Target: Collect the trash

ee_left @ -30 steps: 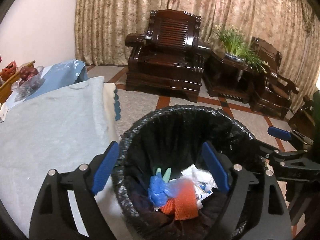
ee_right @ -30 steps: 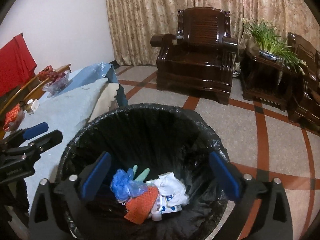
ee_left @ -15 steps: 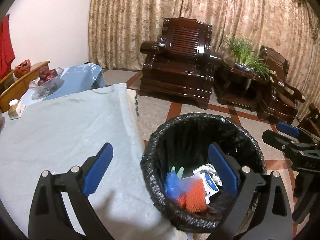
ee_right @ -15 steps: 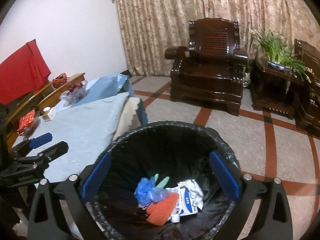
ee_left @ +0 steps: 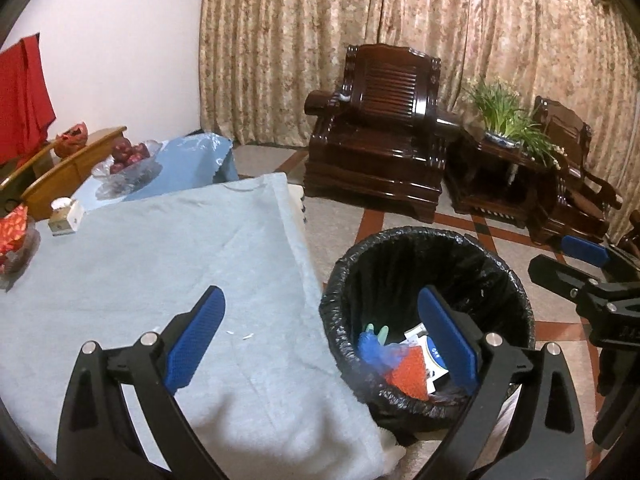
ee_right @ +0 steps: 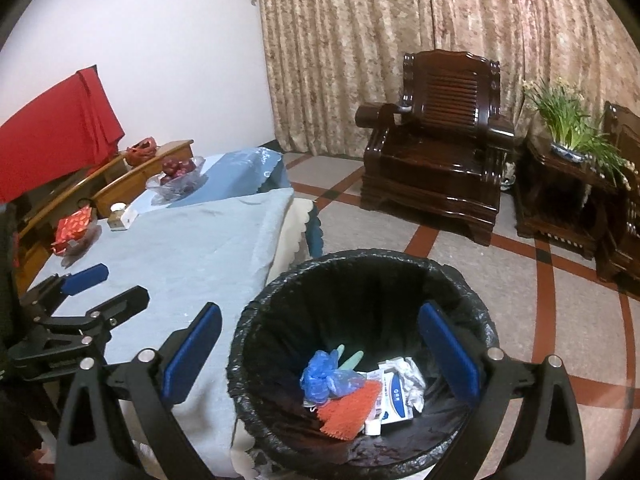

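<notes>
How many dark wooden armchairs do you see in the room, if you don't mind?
2: one armchair before the curtain, another at the right edge beyond the plant. More may be hidden.

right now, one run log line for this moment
left gripper: open, empty | right gripper: open, empty | bin: trash inside | table: beside bin

Dark wooden armchair (ee_right: 436, 140) before patterned curtains (ee_right: 400, 32)

One black-lined trash bin (ee_right: 360, 280) stands near, right of one table under a light-blue cloth (ee_right: 200, 248). In the bin: one blue glove (ee_right: 324, 372), one orange mesh piece (ee_right: 348, 408), one white box (ee_right: 394, 396). Far off: two dark wooden armchairs (ee_left: 380, 136), one potted plant (ee_left: 508, 116). Two grippers (ee_right: 320, 356).
</notes>
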Demonstrator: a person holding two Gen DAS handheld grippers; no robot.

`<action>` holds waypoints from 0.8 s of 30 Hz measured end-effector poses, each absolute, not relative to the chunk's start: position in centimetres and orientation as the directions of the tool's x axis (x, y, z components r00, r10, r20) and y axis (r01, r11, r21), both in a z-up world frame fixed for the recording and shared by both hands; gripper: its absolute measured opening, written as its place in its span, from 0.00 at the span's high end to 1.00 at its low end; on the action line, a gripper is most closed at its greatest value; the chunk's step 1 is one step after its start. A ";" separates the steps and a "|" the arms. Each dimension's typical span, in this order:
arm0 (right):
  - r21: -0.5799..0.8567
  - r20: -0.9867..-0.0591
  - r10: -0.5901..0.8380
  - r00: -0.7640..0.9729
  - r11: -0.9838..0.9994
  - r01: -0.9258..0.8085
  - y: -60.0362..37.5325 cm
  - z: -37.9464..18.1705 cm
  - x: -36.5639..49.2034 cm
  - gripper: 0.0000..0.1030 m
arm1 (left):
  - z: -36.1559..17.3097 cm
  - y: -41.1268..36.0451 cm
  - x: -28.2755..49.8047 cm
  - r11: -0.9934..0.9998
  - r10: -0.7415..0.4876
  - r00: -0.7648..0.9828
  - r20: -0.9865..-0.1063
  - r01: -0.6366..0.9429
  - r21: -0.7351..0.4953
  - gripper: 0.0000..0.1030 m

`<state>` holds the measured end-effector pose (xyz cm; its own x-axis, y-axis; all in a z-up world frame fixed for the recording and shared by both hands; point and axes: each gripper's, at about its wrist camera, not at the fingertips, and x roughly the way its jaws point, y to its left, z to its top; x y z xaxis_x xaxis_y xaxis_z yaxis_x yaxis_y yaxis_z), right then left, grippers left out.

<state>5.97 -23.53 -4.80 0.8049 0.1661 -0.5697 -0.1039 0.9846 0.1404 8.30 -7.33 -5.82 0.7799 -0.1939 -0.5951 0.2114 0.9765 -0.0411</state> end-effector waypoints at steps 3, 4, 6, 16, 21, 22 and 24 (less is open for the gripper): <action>0.138 -0.565 0.172 0.807 0.984 -0.112 -22.9 -4.5 5.3 0.06 | -5.1 -6.9 7.4 0.977 -0.193 0.788 -0.585 0.212 -0.036 0.08; 0.140 -0.563 0.174 0.808 0.984 -0.114 -22.7 -4.4 5.1 0.06 | -4.9 -6.7 7.1 0.977 -0.193 0.790 -0.582 0.210 -0.039 0.08; 0.142 -0.563 0.180 0.807 0.983 -0.120 -22.6 -4.2 5.0 0.06 | -4.5 -6.4 6.7 0.977 -0.198 0.791 -0.578 0.210 -0.046 0.08; 0.121 -0.534 0.189 0.824 0.982 -0.146 -21.4 -2.7 3.9 0.06 | -3.0 -5.6 4.8 0.978 -0.203 0.810 -0.551 0.196 -0.072 0.08; 0.109 -0.519 0.198 0.832 0.980 -0.165 -20.7 -2.1 3.6 0.06 | -2.6 -5.0 4.3 0.980 -0.197 0.819 -0.540 0.182 -0.081 0.08; 0.107 -0.517 0.199 0.832 0.980 -0.168 -20.6 -2.0 3.5 0.06 | -2.6 -4.8 4.2 0.980 -0.196 0.820 -0.537 0.180 -0.083 0.08; 0.100 -0.515 0.201 0.833 0.979 -0.175 -20.3 -1.9 3.5 0.06 | -2.4 -4.6 4.1 0.981 -0.190 0.825 -0.532 0.174 -0.081 0.08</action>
